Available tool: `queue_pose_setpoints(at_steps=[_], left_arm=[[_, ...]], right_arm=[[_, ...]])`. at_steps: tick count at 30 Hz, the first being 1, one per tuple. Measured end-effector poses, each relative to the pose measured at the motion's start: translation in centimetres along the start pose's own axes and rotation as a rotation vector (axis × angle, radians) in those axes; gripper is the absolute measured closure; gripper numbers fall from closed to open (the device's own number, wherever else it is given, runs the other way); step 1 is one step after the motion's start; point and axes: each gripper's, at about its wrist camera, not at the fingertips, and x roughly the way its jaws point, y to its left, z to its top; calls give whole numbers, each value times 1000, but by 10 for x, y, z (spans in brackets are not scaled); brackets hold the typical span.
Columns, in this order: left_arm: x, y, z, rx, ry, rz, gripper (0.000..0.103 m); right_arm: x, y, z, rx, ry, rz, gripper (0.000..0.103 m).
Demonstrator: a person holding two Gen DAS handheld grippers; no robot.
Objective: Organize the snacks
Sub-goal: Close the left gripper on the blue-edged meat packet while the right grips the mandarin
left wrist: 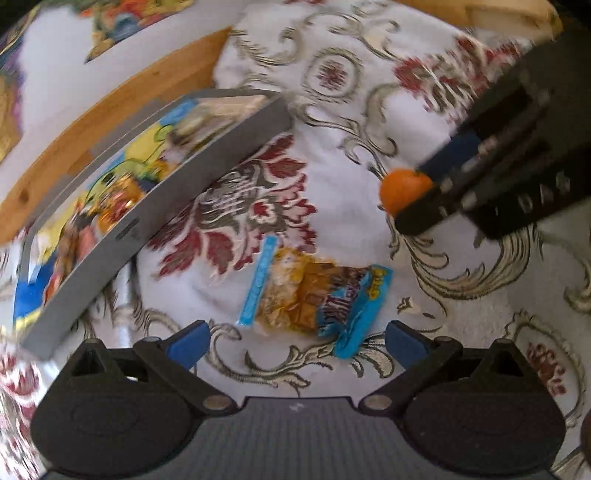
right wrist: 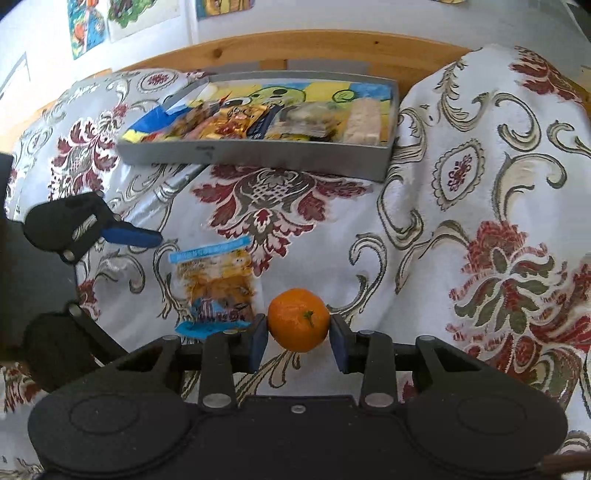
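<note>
R gripper (right wrist: 298,338): both blue pads pressed on the sides of a small orange mandarin (right wrist: 298,319), lower centre of the right wrist view, green stem end facing the cam. Fruit sits between the pads, w/ the patterned cloth (right wrist: 461,177) behind it; can't tell if it touches the cloth. In the left wrist view the same gripper (left wrist: 408,192) comes in from the upper right, blurred, mandarin (left wrist: 402,190) at its tip.

L gripper (left wrist: 297,338): jaws spread wide, nothing between them, blue fingertips (left wrist: 188,345) at the bottom of its own view. In the right wrist view it shows at the left edge (right wrist: 122,258), one blue finger pointing toward frame centre.

Snack packet (left wrist: 314,297), clear w/ blue ends and yellow-brown contents, lies flat on the cloth just ahead of the L gripper's open jaws, apart from both fingers. Right wrist view: packet (right wrist: 214,284) just left of the mandarin, near the left pad.

Grey tray (right wrist: 258,157) further back, upper centre of the right wrist view, w/ a cartoon-print liner and several wrapped snacks inside, pale bars toward its right end. Left wrist view: tray (left wrist: 177,199) runs diagonally across the left side, blurred.

Wooden edge (right wrist: 295,46) behind the tray; wall w/ colourful drawings (right wrist: 88,26) at upper left.
</note>
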Motion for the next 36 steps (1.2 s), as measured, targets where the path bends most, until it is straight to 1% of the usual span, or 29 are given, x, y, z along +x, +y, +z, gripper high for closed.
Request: queue_pose_setpoints(at_steps=[2, 7, 10, 13, 17, 20, 21, 22, 27, 29, 30, 33, 36], left_arm=[[4, -4, 3, 36, -4, 10, 0], [14, -10, 11, 83, -5, 23, 0], [19, -12, 15, 107, -2, 16, 0], [23, -9, 20, 98, 9, -6, 0], [28, 1, 19, 17, 26, -50, 2], [28, 8, 15, -39, 27, -95, 10], [27, 9, 13, -54, 28, -106, 14], [26, 9, 12, -73, 27, -112, 16], [19, 6, 4, -155, 15, -87, 24], [14, 5, 0, -221, 14, -70, 26], [13, 5, -3, -260, 16, -60, 30], [9, 7, -11, -391, 31, -39, 32], [4, 7, -19, -477, 34, -19, 36]], right_arm=[[-1, -2, 0, 15, -3, 2, 65], [-3, -8, 2, 48, -12, 11, 65], [-4, -11, 2, 66, -20, 20, 65], [-4, -13, 2, 76, -21, 24, 65], [-5, -14, 1, 82, -21, 29, 65], [-6, -14, 1, 85, -25, 34, 65], [-7, -14, 1, 85, -25, 34, 65], [-7, -14, 1, 84, -24, 35, 65], [-5, -11, 1, 73, -17, 37, 65], [-4, -10, 1, 70, -14, 39, 65], [-3, -10, 1, 69, -12, 40, 65], [-2, -10, 1, 65, -9, 39, 65], [-2, -10, 1, 66, -12, 42, 65]])
